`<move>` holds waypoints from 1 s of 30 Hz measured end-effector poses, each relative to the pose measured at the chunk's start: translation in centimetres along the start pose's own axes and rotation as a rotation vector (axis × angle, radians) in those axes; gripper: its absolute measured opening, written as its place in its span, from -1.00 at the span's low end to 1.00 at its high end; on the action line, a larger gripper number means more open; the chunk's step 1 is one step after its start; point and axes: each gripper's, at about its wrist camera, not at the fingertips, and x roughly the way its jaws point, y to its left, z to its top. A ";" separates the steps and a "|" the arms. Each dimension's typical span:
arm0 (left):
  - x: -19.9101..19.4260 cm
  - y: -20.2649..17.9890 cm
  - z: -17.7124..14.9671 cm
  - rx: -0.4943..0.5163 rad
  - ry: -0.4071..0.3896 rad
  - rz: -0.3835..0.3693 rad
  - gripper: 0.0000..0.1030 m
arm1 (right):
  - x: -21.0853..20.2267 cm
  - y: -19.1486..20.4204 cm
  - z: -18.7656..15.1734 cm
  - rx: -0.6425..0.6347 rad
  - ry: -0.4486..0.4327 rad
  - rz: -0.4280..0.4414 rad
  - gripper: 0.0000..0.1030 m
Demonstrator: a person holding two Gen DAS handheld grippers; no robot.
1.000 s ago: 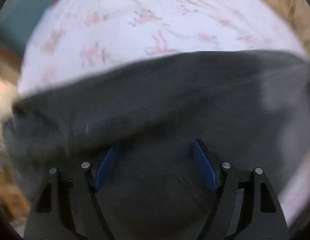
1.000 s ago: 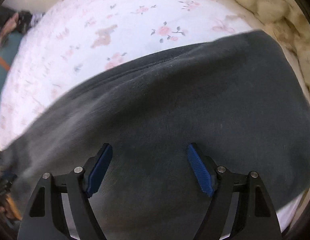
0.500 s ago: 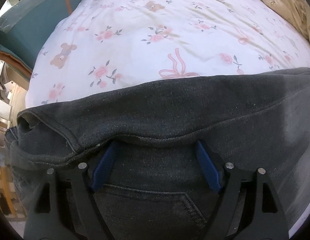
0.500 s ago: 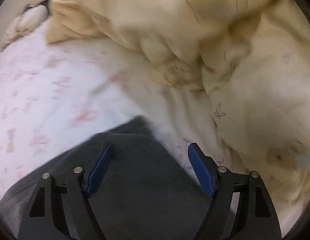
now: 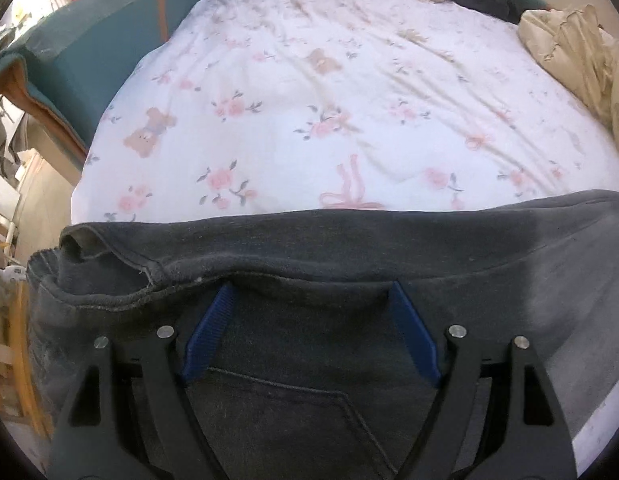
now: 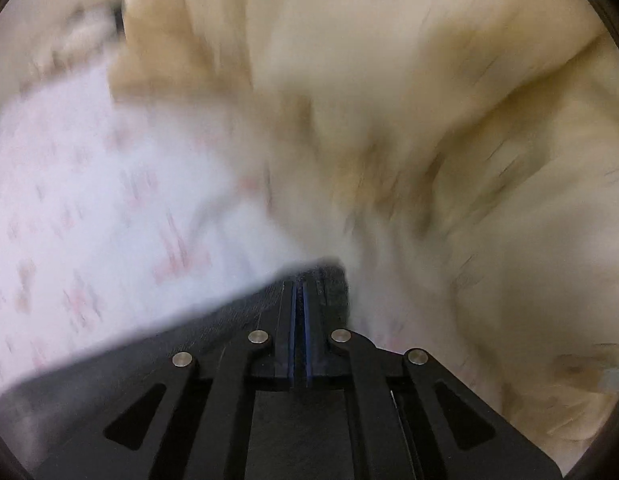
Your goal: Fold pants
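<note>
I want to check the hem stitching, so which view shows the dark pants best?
The left wrist view: the pants lie sharp across the floral sheet, hem, layers and back pocket all readable. The right wrist view is motion-blurred and shows only a dark corner at the shut right gripper.

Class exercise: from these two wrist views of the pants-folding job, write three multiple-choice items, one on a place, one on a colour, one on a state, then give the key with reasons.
1. The pants lie on:
A. a flowered bed sheet
B. a wooden floor
C. a glass table

2. The pants are:
A. red
B. dark grey
C. white

3. The right gripper is:
A. wide open
B. out of view
C. shut

Key:
1 A, the pink-flowered sheet stretches out beyond the fabric.
2 B, dark grey cloth fills the lower left wrist view.
3 C, its blue fingers meet at the pants' edge, unlike the spread left gripper.
</note>
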 end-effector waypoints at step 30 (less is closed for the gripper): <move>-1.1 -5.3 -4.6 0.237 0.018 -0.127 0.51 | -3.8 1.5 -11.4 -0.232 0.332 -0.179 0.00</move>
